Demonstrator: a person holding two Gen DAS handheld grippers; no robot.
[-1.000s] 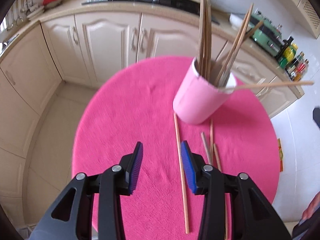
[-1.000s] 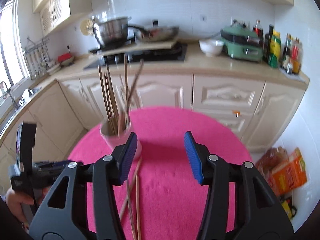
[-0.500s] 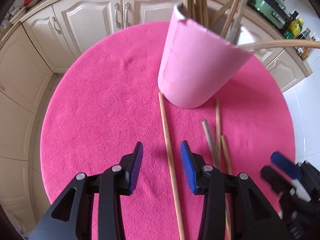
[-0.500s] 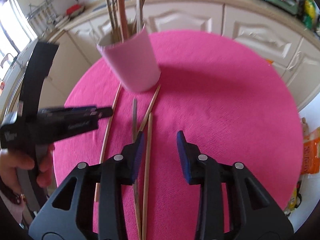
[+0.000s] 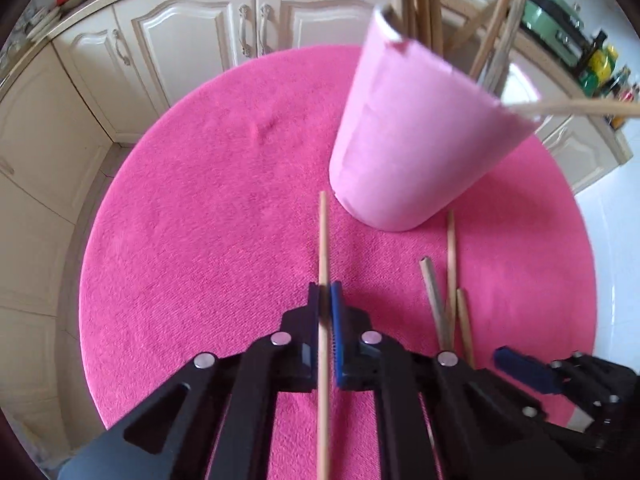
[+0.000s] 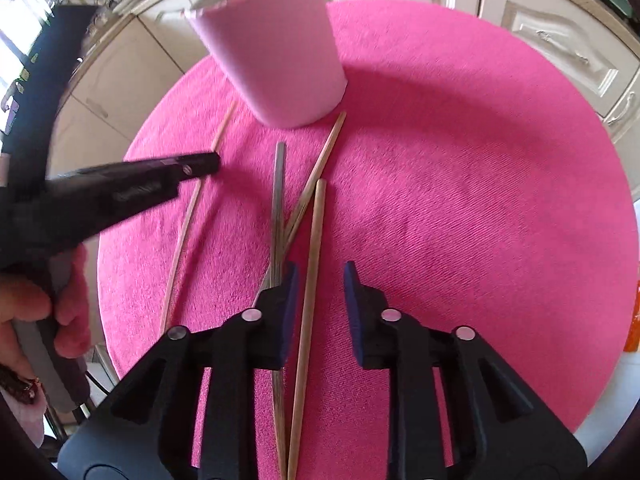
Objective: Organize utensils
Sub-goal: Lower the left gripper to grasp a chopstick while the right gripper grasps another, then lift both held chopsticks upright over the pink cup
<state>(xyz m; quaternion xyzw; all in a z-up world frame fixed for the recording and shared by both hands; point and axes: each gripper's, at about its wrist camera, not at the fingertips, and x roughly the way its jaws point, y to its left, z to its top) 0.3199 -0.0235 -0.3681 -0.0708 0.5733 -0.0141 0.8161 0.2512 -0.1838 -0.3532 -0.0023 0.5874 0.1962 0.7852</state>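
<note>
A pink cup point(image 5: 408, 148) point(image 6: 276, 52) holding several wooden chopsticks stands on the round table's pink cloth point(image 5: 200, 220) point(image 6: 480, 200). My left gripper point(image 5: 325, 296) is shut on a long thin chopstick point(image 5: 322, 240) lying in front of the cup. The right wrist view shows that gripper point(image 6: 192, 166) from the side, on the same chopstick point(image 6: 188, 220). My right gripper point(image 6: 320, 270) is low over three loose chopsticks. Its jaws are closing around a light one point(image 6: 316, 224), which lies by the left pad while the right pad stays clear. A dark chopstick point(image 6: 278, 200) and a slanted one point(image 6: 320, 156) lie just left of it.
Cream cabinet doors point(image 5: 192, 40) point(image 6: 552, 40) ring the table's far side. Bottles and a green appliance point(image 5: 560, 12) stand on the counter at the right. A person's hand point(image 6: 24, 312) grips the left tool's handle. Bare cloth stretches to the right of the chopsticks.
The left gripper sank toward the cloth and its jaws shut on the thin chopstick. The right gripper tipped down and dropped over the three loose chopsticks while its jaws narrowed.
</note>
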